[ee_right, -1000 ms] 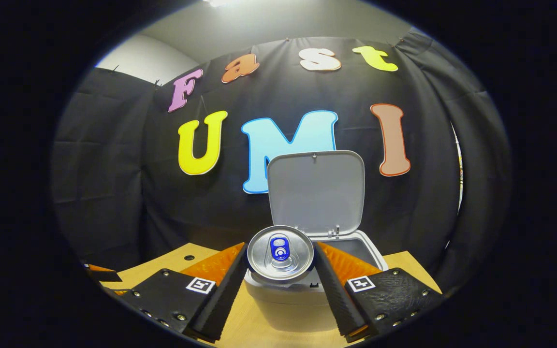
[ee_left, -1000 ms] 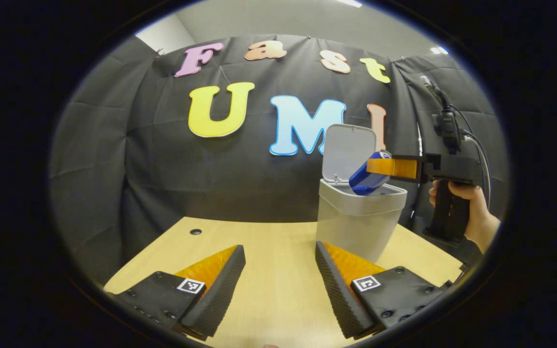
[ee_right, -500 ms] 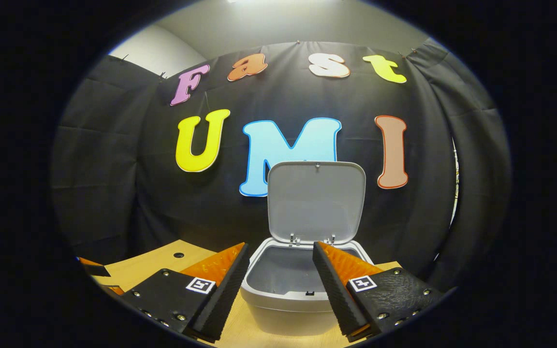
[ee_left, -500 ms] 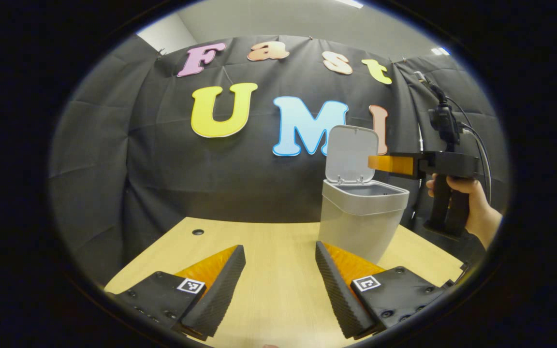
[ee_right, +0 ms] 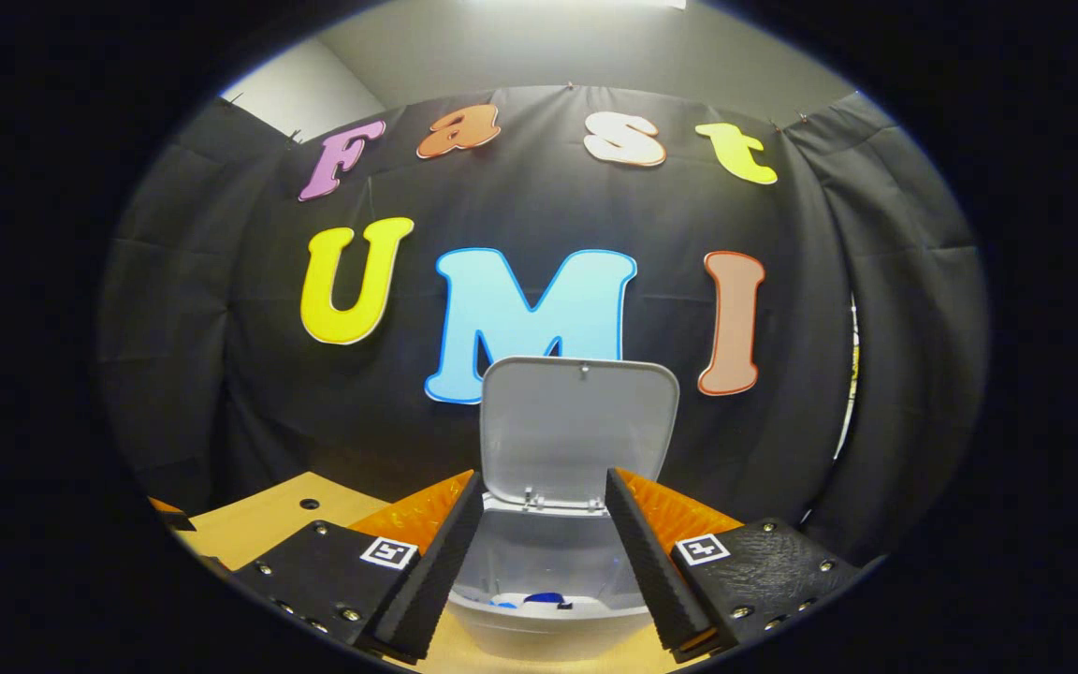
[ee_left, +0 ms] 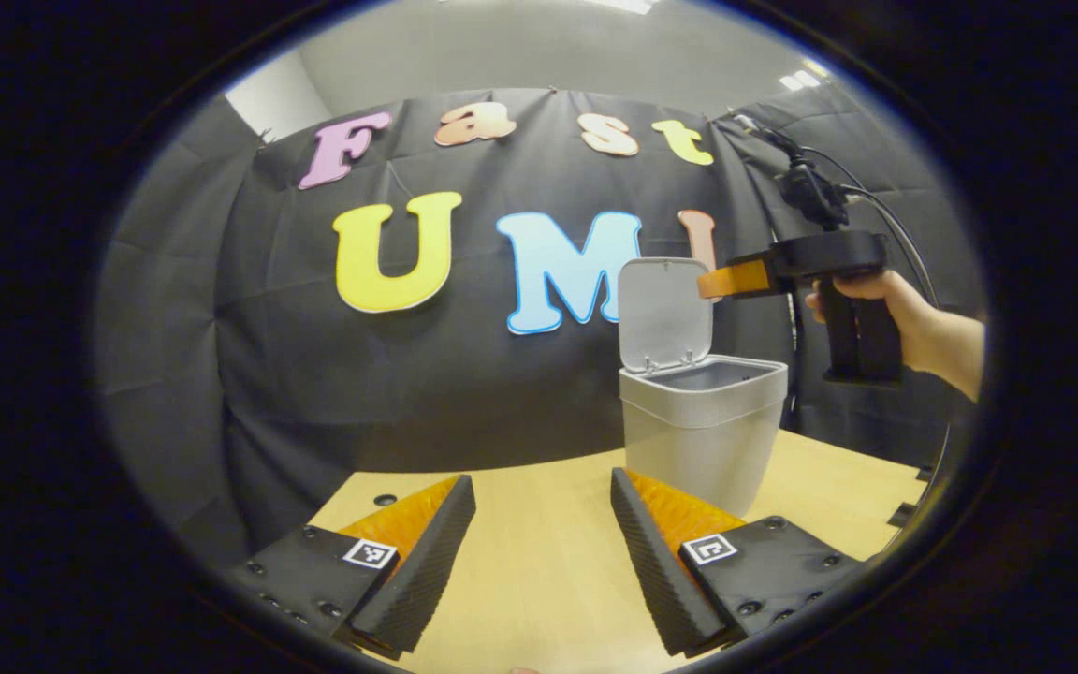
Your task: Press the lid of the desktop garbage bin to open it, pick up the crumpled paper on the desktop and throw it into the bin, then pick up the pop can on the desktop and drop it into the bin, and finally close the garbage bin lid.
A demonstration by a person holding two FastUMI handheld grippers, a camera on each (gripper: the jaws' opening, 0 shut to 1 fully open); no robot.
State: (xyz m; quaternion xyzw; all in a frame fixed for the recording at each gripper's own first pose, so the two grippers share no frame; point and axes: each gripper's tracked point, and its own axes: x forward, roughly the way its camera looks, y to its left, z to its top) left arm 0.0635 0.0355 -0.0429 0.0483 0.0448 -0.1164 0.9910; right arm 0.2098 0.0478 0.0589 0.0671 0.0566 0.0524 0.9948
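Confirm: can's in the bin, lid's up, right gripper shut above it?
Not shut. In the right gripper view, the right gripper has its fingers apart, with nothing between them, above the bin. The rest holds: the lid stands up, and a bit of blue, seemingly the can, lies inside.

Light falls on my booth from ceiling lamps (ee_right: 586,3), bright and even. Both my views bend hard toward their rims. The tabletop (ee_left: 539,562) shows soft shadows, no glare. Everything looks sharp, my near fingers (ee_left: 417,571) included.
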